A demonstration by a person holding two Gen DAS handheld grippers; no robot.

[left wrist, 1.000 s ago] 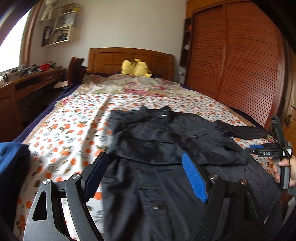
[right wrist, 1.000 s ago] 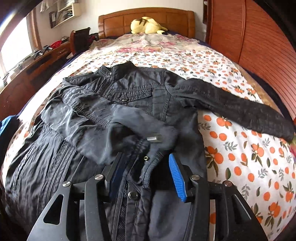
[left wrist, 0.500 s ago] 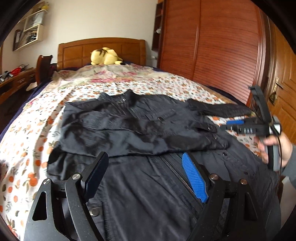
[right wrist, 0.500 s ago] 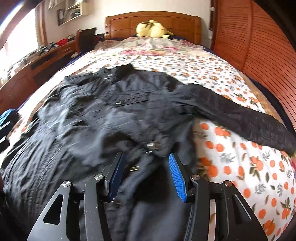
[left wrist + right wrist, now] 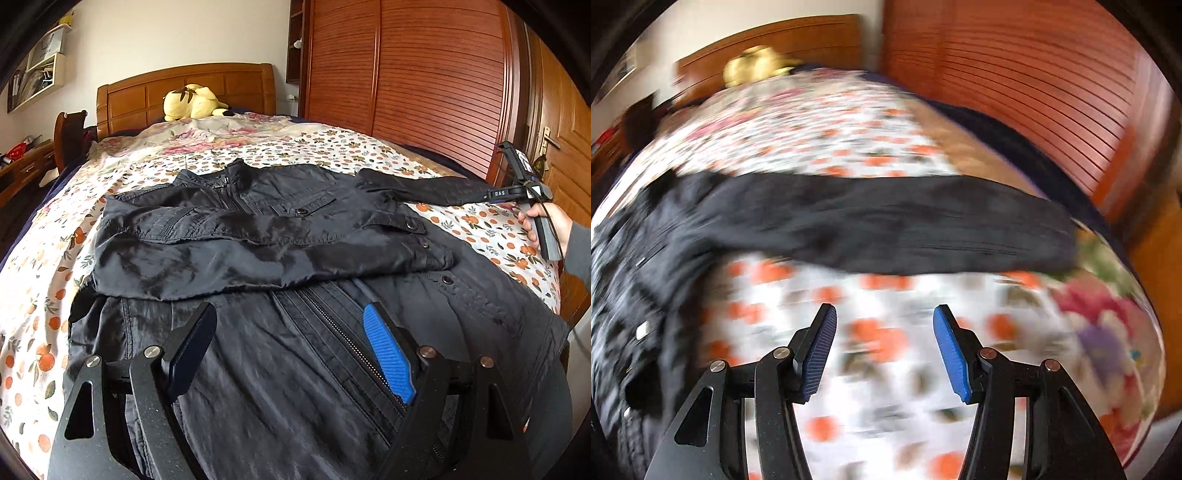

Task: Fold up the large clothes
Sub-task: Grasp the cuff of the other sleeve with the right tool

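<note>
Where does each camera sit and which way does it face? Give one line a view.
Left wrist: on the left tool, open above the black jacket, facing the headboard; the person's right hand shows at the right edge.
Right wrist: on the right tool, open over the floral bedsheet, facing the outstretched sleeve; heavily blurred.
Shared: jacket, bedsheet, headboard, yellow plush, wardrobe.
</note>
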